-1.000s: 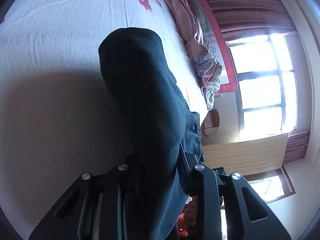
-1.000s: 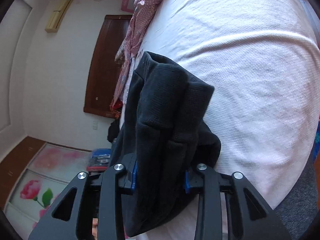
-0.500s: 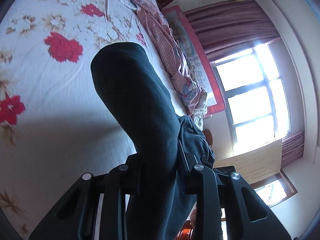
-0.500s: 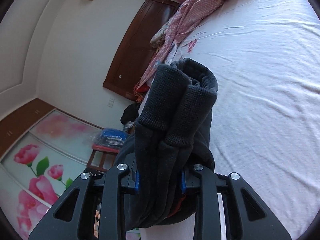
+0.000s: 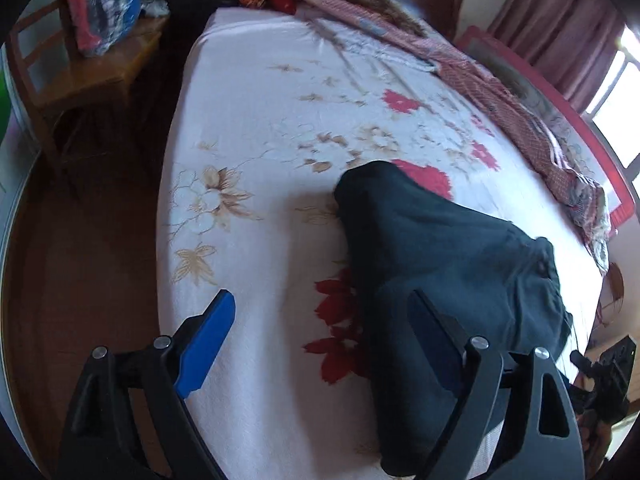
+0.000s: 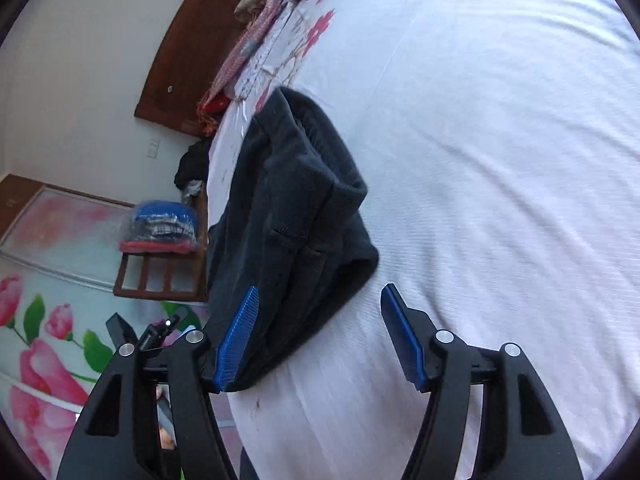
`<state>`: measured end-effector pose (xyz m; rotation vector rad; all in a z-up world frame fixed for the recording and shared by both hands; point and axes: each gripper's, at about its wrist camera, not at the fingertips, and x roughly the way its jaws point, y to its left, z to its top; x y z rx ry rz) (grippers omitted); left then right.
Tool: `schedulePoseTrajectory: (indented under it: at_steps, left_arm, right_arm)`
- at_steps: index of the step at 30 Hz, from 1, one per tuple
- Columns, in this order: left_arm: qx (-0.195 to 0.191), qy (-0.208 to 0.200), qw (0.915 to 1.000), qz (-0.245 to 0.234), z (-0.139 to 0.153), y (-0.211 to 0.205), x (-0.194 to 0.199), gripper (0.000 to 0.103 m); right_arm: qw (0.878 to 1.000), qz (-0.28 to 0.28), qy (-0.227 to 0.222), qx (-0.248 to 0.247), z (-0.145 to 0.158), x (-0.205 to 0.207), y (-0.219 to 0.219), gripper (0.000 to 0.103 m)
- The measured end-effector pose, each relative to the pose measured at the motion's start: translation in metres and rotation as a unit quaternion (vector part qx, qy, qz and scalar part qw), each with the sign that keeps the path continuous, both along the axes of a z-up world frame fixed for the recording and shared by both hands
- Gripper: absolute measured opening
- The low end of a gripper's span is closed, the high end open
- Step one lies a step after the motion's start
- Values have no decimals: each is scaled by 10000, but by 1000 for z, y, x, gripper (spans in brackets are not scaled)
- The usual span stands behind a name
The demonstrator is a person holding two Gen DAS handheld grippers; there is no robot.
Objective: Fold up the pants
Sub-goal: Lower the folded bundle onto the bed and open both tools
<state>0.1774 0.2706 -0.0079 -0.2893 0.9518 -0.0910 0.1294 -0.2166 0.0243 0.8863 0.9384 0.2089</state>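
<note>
bed: one, white sheet with red and tan flowers, fills both views; everything sits on it.
pants: one pair, dark, bunched in a thick folded pile on the near part of the bed, close to the edge by me. Same pile in right view.
blanket: one, pink check, crumpled along the far side, well apart from the pants.
chair: one, wooden, beside the bed, one blue-red bag on it.
left gripper: mine, jaws opening, already wide. Bare sheet between the fingers; the right finger lies against the pile's near edge, the left one well clear. No pinch on the cloth, holding nothing.
right gripper: mine, jaws opening, about mid-spread. Left finger touches the pile's near edge, right finger over bare sheet. Not gripping either.
key relation: pile sits between my two grippers, right of the left one, left of the right one. Long axis runs away from me toward the headboard in both views. Cuffed or ribbed end shows on the right gripper's side.
nearer hand: both touching; I judge neither clearly closer.
stage: looks like the fold has just been laid down and let go; the pile is lumpy, not flat.
next, my guess: re-grip the near edge or press flat; approach goes inward from either side.
counts: grippers two, fingers four, pants one, blanket one, chair one.
</note>
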Motion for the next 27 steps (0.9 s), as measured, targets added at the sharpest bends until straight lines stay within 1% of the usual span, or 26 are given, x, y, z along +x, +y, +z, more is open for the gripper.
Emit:
schedulePoseTrajectory:
  at_steps: [1, 2, 4, 6, 7, 8, 9, 10, 11, 12, 13, 14, 15, 17, 18, 19, 20, 21, 23, 24, 25, 26, 27]
  left_arm:
    - [120, -213, 9995, -202, 10, -19, -7, 90]
    - [229, -425, 9974, -531, 22, -50, -10, 91]
    - [378, -816, 9912, -972, 37, -92, -20, 91]
    - [540, -1032, 9818, -1503, 39, -129, -29, 92]
    - [654, -1027, 9789, -1639, 38, -140, -33, 92]
    - [744, -887, 9784, -1713, 28, -150, -32, 92]
    - [673, -668, 9803, -1733, 16, -152, -30, 92]
    - [468, -411, 9829, -1735, 3, -149, -31, 92]
    - [275, -149, 9849, -1702, -11, -146, -28, 92]
    - [227, -168, 9851, -1695, -18, -142, -31, 91]
    - [316, -323, 9830, -1782, -17, -143, -36, 92]
    - [462, -371, 9799, -1907, -16, -146, -39, 92]
    - [494, -353, 9796, -1917, -16, -146, -38, 92]
    - [341, -320, 9817, -1846, -15, -142, -34, 92]
    - [324, -303, 9817, -1850, -14, -140, -35, 92]
    - [339, -275, 9823, -1820, -12, -139, -37, 92]
    - [338, -283, 9838, -1736, -7, -136, -39, 92]
    - [282, -298, 9851, -1670, -4, -134, -42, 92]
    - [62, -367, 9886, -1460, 5, -123, -51, 92]
    - [-71, -426, 9896, -1372, 9, -118, -57, 93]
    - [-177, -461, 9904, -1290, 12, -113, -62, 94]
    - [-237, -449, 9916, -1194, 14, -109, -68, 94]
    - [-281, -424, 9923, -1132, 16, -106, -73, 94]
  right_arm:
    - [9996, -52, -268, 5, 13, -4, -7, 63]
    - [9987, 10, -495, 82, 24, -1, -9, 63]
    - [9952, 384, -829, 352, 41, 18, 0, 63]
    - [9908, 692, -1007, 589, 45, 37, 16, 63]
    - [9895, 836, -977, 654, 40, 47, 29, 63]
    - [9919, 820, -794, 563, 30, 55, 38, 63]
    - [9954, 724, -502, 380, 12, 60, 39, 63]
    - [9970, 691, -288, 192, -8, 60, 37, 54]
    - [9979, 621, -200, -26, -22, 58, 31, 36]
    - [9986, 473, -151, -162, -30, 52, 22, 0]
    - [9990, 396, -132, 171, -34, 48, 14, 0]
    - [9987, 350, -50, 355, -36, 48, 11, 0]
    - [9989, 412, -39, 231, -30, 50, 13, 0]
    - [9973, 655, -16, -318, -13, 57, 26, 0]
    - [9975, 665, 33, -233, -6, 57, 28, 2]
    - [9976, 692, -96, 12, 4, 57, 29, 2]
    - [9973, 689, -250, -12, 18, 55, 31, 2]
    - [9966, 707, -416, -123, 31, 56, 34, 4]
    - [9946, 809, -647, -56, 45, 67, 39, 30]
    - [9950, 718, -680, -115, 48, 77, 42, 52]
    - [9941, 748, -780, -118, 51, 94, 49, 53]
    - [9935, 803, -786, -182, 51, 114, 57, 53]
    - [9937, 847, -676, -288, 47, 136, 66, 53]
